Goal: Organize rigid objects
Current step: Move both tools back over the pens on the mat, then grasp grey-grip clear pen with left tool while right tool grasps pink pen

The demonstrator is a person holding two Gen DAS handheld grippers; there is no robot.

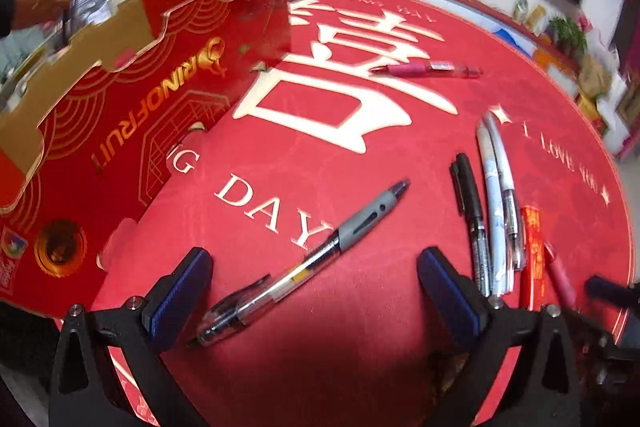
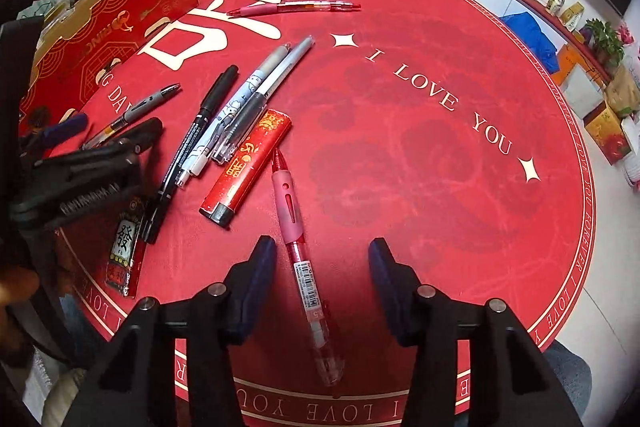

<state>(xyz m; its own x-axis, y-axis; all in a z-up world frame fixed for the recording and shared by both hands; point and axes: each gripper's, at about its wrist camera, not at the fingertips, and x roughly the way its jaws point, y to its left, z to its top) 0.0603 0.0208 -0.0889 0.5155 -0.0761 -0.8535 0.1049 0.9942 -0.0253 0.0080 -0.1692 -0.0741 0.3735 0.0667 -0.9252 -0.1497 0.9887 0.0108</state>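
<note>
My left gripper [image 1: 314, 291] hangs released over the grey pen [image 1: 304, 263]; my right gripper [image 2: 322, 281] straddles the red pen [image 2: 304, 267], fingers not touching it.

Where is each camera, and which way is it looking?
Left wrist view: sits on the left hand-held gripper, looking down along open fingers at a grey-grip pen on the red mat; the red box stands left.
Right wrist view: sits on the right hand-held gripper, looking down at a pink-grip pen lying between its fingers, untouched; the left hand-held gripper shows at the left edge.
Both share the mat, the box, the grey-grip pen and the red lighter.
</note>
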